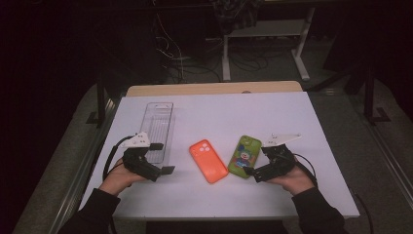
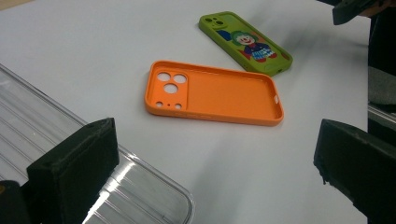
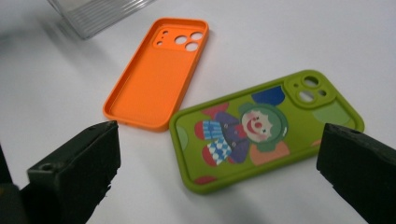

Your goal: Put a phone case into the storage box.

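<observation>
White table (image 1: 292, 195): clear tray (image 1: 158, 127) nr orange case (image 1: 208, 160), green case (image 1: 245, 156).

The tray (image 1: 157, 127) lay beside the left claw (image 1: 162, 158); two cases (image 1: 208, 160) (image 1: 244, 156) sat between it and the right claw (image 1: 255, 165).

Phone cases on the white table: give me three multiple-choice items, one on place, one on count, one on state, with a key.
1. Where does the clear tray lie?
A. right of the green case
B. left of the orange case
C. between the two cases

2. How many phone cases are on the table?
A. two
B. three
C. four

3. How does the orange case lie?
A. standing on its edge
B. hollow side down
C. hollow side up

Key:
1 B: in the high view the tray sits left of the orange case, by the left gripper.
2 A: one orange case and one green case.
3 C: its raised rim and open inside face up.
</observation>
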The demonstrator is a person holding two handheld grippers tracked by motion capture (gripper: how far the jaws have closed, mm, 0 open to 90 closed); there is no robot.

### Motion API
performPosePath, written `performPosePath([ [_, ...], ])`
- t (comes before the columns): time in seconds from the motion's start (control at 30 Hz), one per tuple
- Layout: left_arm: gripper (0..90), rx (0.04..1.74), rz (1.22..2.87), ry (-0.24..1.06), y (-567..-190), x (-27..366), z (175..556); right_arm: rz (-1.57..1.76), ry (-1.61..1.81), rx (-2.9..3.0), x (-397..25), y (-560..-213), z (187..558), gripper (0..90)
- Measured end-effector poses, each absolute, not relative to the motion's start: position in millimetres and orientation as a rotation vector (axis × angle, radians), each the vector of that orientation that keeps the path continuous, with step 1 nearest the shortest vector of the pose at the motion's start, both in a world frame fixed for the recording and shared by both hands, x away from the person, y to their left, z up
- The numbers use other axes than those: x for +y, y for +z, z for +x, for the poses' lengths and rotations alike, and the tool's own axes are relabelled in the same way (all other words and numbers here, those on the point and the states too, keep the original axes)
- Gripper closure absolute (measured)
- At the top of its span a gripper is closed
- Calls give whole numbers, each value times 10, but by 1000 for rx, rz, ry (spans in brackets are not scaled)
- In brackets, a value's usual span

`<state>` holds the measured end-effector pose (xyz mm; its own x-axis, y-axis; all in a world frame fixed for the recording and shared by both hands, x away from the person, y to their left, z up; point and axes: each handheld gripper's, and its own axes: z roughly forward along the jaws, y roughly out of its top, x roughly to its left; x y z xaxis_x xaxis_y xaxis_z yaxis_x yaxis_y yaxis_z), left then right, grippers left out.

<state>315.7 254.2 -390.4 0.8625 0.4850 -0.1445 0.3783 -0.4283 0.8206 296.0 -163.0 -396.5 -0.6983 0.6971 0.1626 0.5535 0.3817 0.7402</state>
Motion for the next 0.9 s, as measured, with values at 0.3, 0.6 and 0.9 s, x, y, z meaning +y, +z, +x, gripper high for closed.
performPosePath([
  [0.3,0,616,2076,132,-3912,2531,3152,1098,1211,2476,-1429,-3870,3114,0],
  [0.6,0,624,2073,125,-3919,2515,3140,1100,1166,2502,-1174,-3862,3246,0],
  [0.9,0,624,2074,124,-3922,2511,3139,1103,1150,2527,-944,-3871,3354,0],
])
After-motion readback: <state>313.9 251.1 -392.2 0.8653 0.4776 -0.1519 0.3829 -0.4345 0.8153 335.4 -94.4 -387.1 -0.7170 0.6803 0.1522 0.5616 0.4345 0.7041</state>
